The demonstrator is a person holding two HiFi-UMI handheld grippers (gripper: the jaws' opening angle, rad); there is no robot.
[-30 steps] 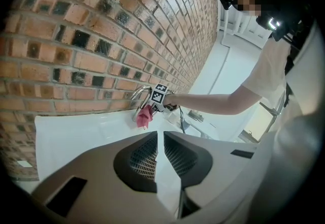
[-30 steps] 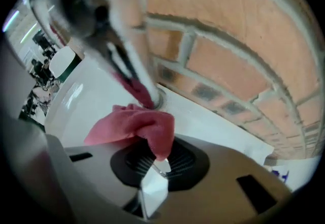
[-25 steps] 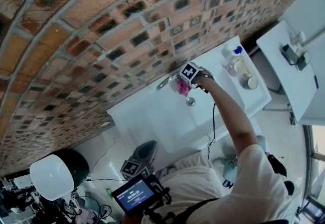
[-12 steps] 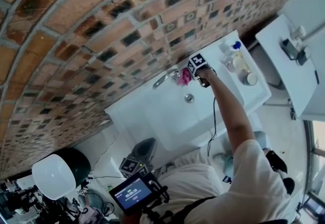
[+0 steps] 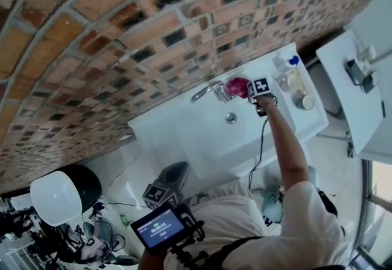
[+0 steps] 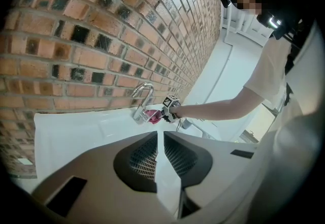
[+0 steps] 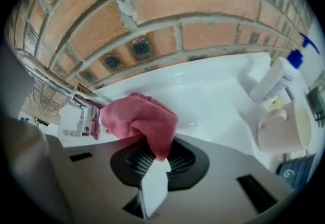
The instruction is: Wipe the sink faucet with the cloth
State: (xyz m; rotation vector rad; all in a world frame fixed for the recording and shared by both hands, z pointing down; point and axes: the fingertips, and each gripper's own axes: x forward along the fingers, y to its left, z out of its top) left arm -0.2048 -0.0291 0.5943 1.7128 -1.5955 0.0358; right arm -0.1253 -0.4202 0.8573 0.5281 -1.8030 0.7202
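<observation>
A chrome faucet (image 5: 207,90) stands at the back of the white sink (image 5: 184,140), against the brick wall. My right gripper (image 5: 246,88) is shut on a pink cloth (image 5: 236,86), held just right of the faucet's base. In the right gripper view the cloth (image 7: 139,119) bunches out of the right gripper (image 7: 155,154) beside the faucet (image 7: 84,111); I cannot tell whether they touch. My left gripper (image 5: 174,176) hangs low near the person's body, well short of the sink. In its own view the left gripper (image 6: 160,139) is shut and holds nothing, and it looks at the faucet (image 6: 143,97) from afar.
On the sink's right ledge stand a soap bottle with a blue pump (image 7: 278,76) and a cup (image 7: 284,127). A drain (image 5: 230,117) sits in the basin. A white counter (image 5: 343,85) lies to the right, a white bin (image 5: 58,195) at lower left.
The right gripper has carried the cloth from under the spout, over the basin, back toward the wall and to the right of the faucet's base. The left gripper stays low.
</observation>
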